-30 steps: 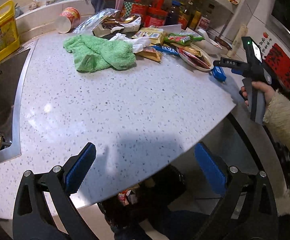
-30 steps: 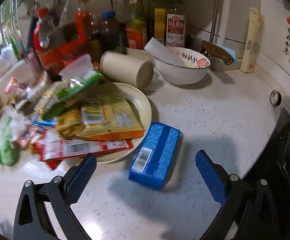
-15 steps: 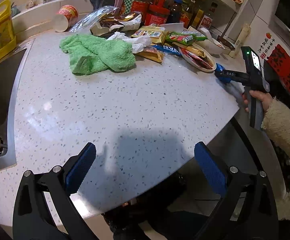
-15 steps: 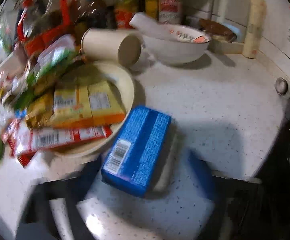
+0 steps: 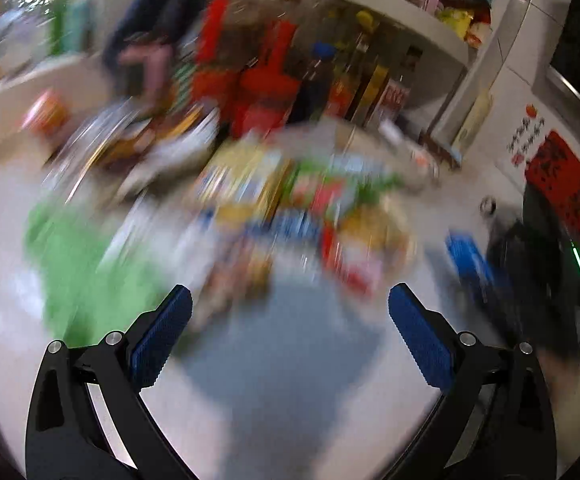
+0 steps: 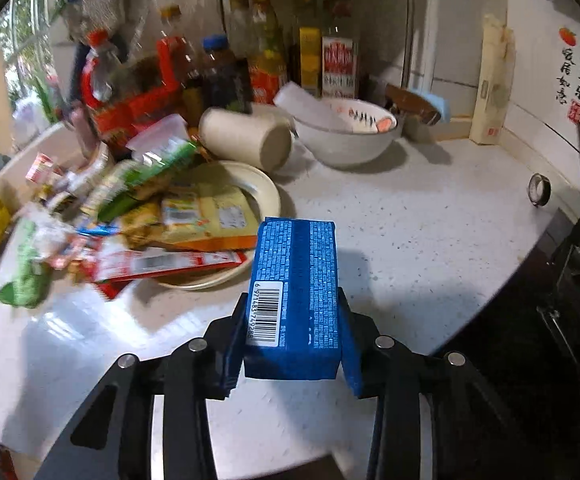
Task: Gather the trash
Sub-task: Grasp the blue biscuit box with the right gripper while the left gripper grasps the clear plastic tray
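Lengthwise away from the closing right gripper [image 6: 291, 344]: blue box [image 6: 295, 292], barcode end clamped.

1 blue box [image 6: 295, 292], 1 plate [image 6: 264, 196], 1 bowl [image 6: 345, 142], 1 tipped cup [image 6: 246, 140], 1 green cloth [image 5: 86, 264]. Wrappers on plate: maybe 5, too blurred.

A speckled white countertop [image 6: 429, 216] meets a white tiled wall [image 6: 537, 60], with a daylit window [image 6: 18, 36] at the left
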A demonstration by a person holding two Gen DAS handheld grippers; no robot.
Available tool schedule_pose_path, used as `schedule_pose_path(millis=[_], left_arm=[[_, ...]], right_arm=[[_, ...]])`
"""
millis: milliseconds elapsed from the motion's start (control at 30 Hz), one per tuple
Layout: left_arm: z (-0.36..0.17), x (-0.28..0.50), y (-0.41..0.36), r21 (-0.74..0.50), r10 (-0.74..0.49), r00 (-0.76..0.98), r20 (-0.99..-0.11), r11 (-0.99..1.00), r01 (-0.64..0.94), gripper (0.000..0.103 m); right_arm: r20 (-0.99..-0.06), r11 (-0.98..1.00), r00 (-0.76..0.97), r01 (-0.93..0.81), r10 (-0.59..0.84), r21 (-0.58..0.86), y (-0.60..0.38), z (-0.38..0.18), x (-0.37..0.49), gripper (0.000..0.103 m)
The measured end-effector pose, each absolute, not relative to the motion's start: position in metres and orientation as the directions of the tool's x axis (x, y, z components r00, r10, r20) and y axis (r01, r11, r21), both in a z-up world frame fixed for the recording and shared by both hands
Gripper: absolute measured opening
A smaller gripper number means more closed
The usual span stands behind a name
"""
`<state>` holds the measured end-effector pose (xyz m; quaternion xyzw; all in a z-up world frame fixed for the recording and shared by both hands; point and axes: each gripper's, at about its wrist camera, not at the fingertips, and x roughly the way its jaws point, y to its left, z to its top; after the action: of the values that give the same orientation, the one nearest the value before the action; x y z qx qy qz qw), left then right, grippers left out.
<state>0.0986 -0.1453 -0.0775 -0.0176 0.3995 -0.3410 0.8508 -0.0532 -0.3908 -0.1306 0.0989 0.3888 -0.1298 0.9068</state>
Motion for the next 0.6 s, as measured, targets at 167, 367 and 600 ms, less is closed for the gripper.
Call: schedule_pose_path(millis=[167,367,600], left_arm=[[-0.069,0.182,-0.234,-0.162,-0.532,0.438,-0.725,0.75,0.642,0.096],[-0.086,0.215,-0.305,0.067,-0.417,0.459,-0.785,0.678,0.732,0.087],[-0.111,0.223,-0.319,0.078,-0.402,0.415,-0.816,0.635,0.768,0.004]], right_arm=[[-0.724,0.942,0.683,0.299,-0.1,0.152,-0.387,-0.116,-0.074,0.04],[-0.73,0.943,0.68,0.286,-0.075,0.17,-0.387,-0.117,-0.08,0.04],[-0.727,0.951,0.685,0.257,-0.051,0.175,-0.383,-0.118,-0.072,0.04]])
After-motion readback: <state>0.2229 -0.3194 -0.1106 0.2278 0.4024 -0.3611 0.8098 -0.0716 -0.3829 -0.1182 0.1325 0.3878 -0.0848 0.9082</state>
